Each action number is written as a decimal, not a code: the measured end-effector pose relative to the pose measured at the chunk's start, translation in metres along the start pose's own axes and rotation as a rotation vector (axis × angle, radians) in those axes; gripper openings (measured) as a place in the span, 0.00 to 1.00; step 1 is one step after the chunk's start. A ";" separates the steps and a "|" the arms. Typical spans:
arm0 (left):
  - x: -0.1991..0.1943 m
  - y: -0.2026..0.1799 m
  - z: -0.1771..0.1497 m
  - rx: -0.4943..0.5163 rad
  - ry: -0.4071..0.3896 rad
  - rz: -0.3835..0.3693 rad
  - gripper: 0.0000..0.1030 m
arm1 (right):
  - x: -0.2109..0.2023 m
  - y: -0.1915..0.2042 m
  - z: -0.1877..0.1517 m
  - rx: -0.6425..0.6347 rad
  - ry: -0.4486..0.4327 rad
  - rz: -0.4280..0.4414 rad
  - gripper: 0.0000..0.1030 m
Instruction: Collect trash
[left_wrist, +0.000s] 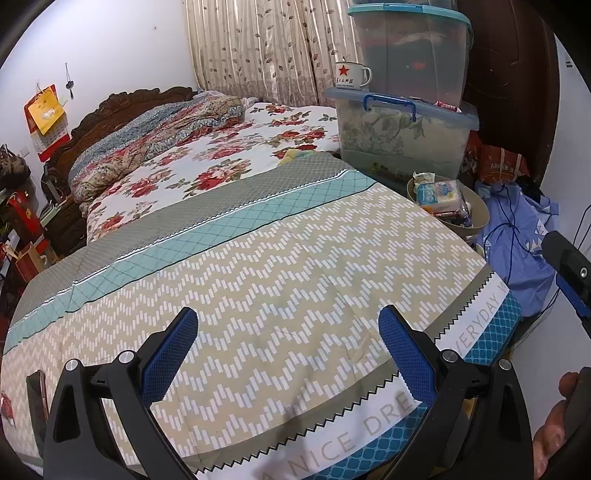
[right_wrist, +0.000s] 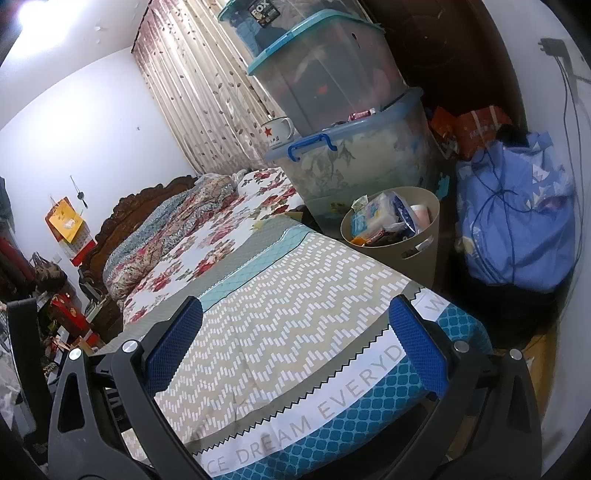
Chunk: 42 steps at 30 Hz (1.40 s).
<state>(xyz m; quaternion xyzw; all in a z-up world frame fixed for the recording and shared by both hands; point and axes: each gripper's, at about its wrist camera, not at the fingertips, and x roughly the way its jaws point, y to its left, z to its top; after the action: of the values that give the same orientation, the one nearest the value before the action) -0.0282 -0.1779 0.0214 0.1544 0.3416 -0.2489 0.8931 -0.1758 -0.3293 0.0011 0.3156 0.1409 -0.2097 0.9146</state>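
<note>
Trash fills the bin by the bed; your left gripper and right gripper are wide open, holding nothing.

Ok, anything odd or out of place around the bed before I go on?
Little stands out. The beige round waste bin beside the bed is heaped with wrappers rising above its rim, so more trash may spill. A white enamel mug with a red star sits on a storage box lid. Both tools are open, empty.

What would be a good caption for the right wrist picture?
Open right gripper hovers over a patterned bedspread, facing a full trash bin beside stacked storage boxes.
</note>
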 end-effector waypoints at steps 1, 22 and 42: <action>-0.001 0.000 0.000 0.000 -0.003 0.000 0.92 | 0.000 -0.001 0.000 0.003 -0.001 0.006 0.97; -0.003 0.000 0.000 0.009 -0.010 0.056 0.92 | 0.002 -0.003 0.004 0.002 0.005 0.011 0.97; -0.002 0.004 -0.004 0.008 -0.002 0.057 0.92 | 0.005 -0.004 0.001 0.003 0.015 0.010 0.97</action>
<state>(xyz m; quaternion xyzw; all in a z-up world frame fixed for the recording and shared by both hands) -0.0291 -0.1724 0.0203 0.1675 0.3352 -0.2247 0.8995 -0.1730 -0.3344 -0.0028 0.3195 0.1458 -0.2029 0.9140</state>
